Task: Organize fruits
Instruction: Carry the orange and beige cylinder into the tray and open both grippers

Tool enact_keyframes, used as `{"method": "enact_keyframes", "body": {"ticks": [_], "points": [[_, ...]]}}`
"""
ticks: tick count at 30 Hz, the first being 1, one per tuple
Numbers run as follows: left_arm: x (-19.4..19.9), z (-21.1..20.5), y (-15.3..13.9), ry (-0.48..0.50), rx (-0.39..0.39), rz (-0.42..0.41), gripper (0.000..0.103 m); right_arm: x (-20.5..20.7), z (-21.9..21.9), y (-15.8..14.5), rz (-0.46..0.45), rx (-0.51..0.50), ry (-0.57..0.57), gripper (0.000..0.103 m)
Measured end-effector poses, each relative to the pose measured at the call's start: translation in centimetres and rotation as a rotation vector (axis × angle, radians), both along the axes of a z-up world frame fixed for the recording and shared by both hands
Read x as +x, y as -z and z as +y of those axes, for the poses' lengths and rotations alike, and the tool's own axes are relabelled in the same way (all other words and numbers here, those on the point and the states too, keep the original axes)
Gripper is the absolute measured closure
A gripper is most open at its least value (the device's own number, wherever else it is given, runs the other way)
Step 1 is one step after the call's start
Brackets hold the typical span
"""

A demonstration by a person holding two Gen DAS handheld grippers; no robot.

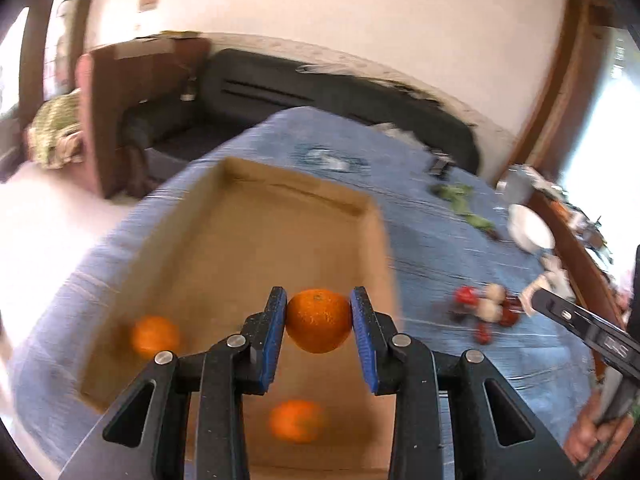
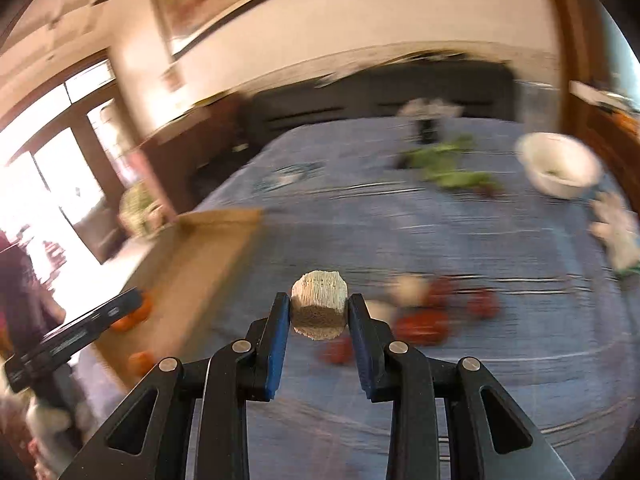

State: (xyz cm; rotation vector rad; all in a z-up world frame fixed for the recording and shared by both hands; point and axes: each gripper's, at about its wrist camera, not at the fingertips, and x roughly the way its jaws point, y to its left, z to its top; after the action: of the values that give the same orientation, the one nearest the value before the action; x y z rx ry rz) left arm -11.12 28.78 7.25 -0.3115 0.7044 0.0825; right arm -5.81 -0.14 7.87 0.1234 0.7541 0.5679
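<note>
My left gripper (image 1: 319, 297) is shut on an orange (image 1: 319, 322), held above an open cardboard box (image 1: 248, 216). Two more oranges (image 1: 155, 336) (image 1: 296, 420) lie blurred on the box floor. In the right wrist view, my right gripper (image 2: 319, 300) is shut on a pale, ridged, roundish fruit (image 2: 319, 308) above the blue cloth. Below and to its right lies a pile of red and whitish fruits (image 2: 420, 320), also seen in the left wrist view as the fruit pile (image 1: 484, 308). Both views are motion-blurred.
A blue cloth (image 2: 440, 232) covers the table. A white bowl (image 2: 560, 164) and green leaves (image 2: 452, 168) sit at the far right. The box edge (image 2: 200, 248) lies left, with the left tool's black body (image 2: 80, 332) over it. A dark sofa (image 1: 304, 88) stands behind.
</note>
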Motion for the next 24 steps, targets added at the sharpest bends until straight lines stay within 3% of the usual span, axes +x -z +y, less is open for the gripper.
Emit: {"method": "enact_keyframes", "body": {"ticks": [6, 10, 15, 21, 24], "points": [[0.9, 4.8, 2.0, -0.076, 0.014, 0.101, 0.071, -1.5, 10.1, 0.9, 0.042, -0.029, -0.219, 0.07], [1.5, 5.7, 3.1, -0.085, -0.001, 0.133, 0.071, -2.1, 15.4, 2.8, 0.06, -0.105, -0.286, 0.07], [2.0, 6.1, 3.9, -0.092, -0.014, 0.145, 0.071, -1.5, 18.3, 5.1, 0.069, -0.191, -0.299, 0.07], [1.4, 6.1, 3.4, -0.088, -0.035, 0.132, 0.068, -1.2, 20.0, 6.7, 0.091, -0.225, -0.314, 0.069], [0.5, 6.1, 2.7, -0.099, -0.038, 0.114, 0.057, -1.1, 20.5, 6.7, 0.074, -0.239, -0.316, 0.069]]}}
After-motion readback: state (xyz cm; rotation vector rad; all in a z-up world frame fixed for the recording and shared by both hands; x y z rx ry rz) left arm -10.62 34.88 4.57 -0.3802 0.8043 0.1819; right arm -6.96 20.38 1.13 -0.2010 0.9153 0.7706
